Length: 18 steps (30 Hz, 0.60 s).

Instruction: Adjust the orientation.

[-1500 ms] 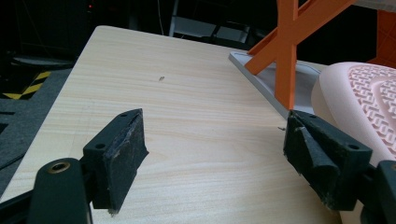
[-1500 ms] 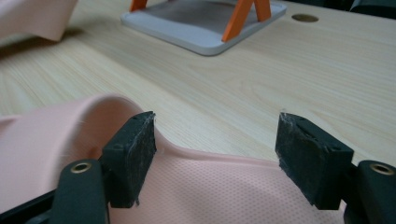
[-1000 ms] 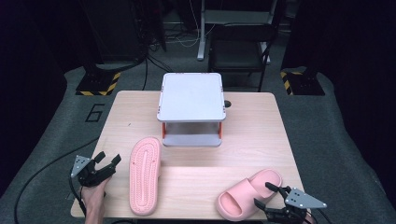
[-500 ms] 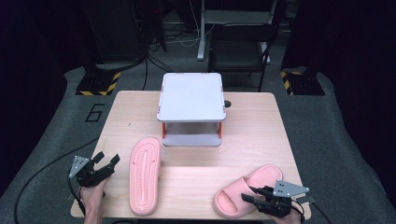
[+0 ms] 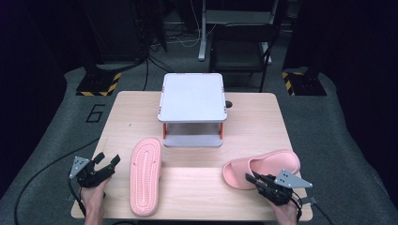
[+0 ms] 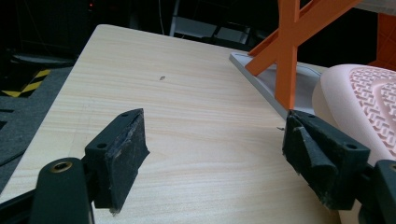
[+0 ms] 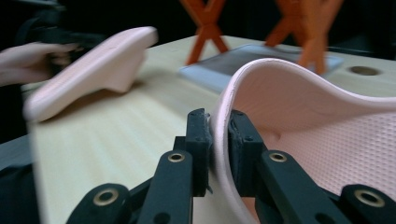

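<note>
We have the upright slipper [image 5: 263, 167], soft pink foam with a dimpled footbed, lying at the lower right of the high view, and our right gripper [image 5: 259, 182] has just been closing on it: in the right gripper view the black jaws pinch the thin curved edge of its strap [image 7: 219, 135] between them. The pads look pressed tight against the rubbery rim. The other slipper [image 5: 145, 175] lies sole up at lower centre-left, its ribbed tread showing, well apart from the first. Our left gripper [image 5: 106, 165] hovers just beside it at the lower left, jaws spread wide with nothing between them; its worn, fuzzy pads [image 6: 125, 151] frame bare pale wood-grain table [image 5: 253, 117]. Up at centre stands the small rack [image 5: 192, 108], a flat grey top on orange crossed legs.
</note>
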Available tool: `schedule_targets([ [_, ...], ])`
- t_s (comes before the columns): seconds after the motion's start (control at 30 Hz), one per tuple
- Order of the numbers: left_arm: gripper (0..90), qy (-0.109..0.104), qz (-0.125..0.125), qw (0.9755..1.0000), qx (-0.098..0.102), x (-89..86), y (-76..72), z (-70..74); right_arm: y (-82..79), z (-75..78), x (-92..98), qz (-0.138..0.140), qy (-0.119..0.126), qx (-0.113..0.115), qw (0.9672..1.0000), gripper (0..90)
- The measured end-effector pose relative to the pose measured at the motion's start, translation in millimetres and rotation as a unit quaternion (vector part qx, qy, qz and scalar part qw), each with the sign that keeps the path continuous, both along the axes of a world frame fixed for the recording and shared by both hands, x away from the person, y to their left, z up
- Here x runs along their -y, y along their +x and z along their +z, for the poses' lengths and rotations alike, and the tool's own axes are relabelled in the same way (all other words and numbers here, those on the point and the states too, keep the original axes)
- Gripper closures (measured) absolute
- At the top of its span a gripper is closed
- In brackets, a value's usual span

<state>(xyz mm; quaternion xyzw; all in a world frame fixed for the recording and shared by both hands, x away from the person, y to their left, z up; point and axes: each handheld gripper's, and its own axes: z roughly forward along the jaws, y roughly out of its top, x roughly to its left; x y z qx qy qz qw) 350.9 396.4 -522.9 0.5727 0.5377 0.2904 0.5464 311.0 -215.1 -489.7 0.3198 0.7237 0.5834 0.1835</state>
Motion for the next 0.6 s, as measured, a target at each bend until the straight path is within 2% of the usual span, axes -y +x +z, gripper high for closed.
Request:
schedule_targets([
  [0.07, 21.7, 0.0, 0.0, 1.0, 0.0, 0.1, 0.1, -0.1, 9.7, -0.6, -2.6, -0.025, 0.005, 0.0, 0.9997, 79.1],
  [0.13, 21.7, 0.0, -0.001, 1.0, 0.0, -0.1, 0.0, 0.0, 18.0, -3.3, -4.3, -0.05, 0.016, -0.011, 0.9986, 77.4],
  [0.17, 21.7, 0.001, 0.0, 1.0, -0.001, -0.3, -0.4, 0.2, 21.6, -4.9, -5.2, -0.071, 0.025, -0.021, 0.997, 76.5],
  [0.23, 21.7, 0.001, -0.003, 1.0, -0.003, -1.4, -0.6, 0.3, 28.8, -8.8, -4.8, -0.086, 0.036, -0.028, 0.9952, 73.6],
  [0.3, 21.7, -0.003, 0.002, 1.0, 0.002, -1.0, 0.0, -0.5, 30.9, -11.5, -3.6, -0.111, 0.03, -0.035, 0.9927, 66.6],
  [0.33, 21.7, -0.001, -0.002, 1.0, -0.004, -1.8, -0.4, 0.0, 31.3, -13.0, -2.9, -0.119, 0.022, -0.041, 0.9918, 63.8],
  [0.37, 21.7, -0.001, -0.002, 1.0, -0.003, -1.8, -0.3, -0.1, 31.2, -15.1, -1.4, -0.123, 0.008, -0.047, 0.9912, 60.7],
  [0.43, 21.7, -0.001, -0.002, 1.0, -0.003, -1.7, -0.1, -0.1, 29.1, -18.0, 1.5, -0.118, 0.004, -0.06, 0.9912, 54.4],
  [0.5, 21.8, -0.001, -0.001, 1.0, -0.002, -0.9, 0.1, -0.2, 25.1, -18.1, 4.3, -0.119, -0.002, -0.053, 0.9915, 51.2],
  [0.6, 21.8, 0.0, 0.0, 1.0, -0.001, 0.0, 0.0, -0.1, 21.8, -14.5, 9.9, -0.103, -0.005, -0.048, 0.9935, 43.9],
])
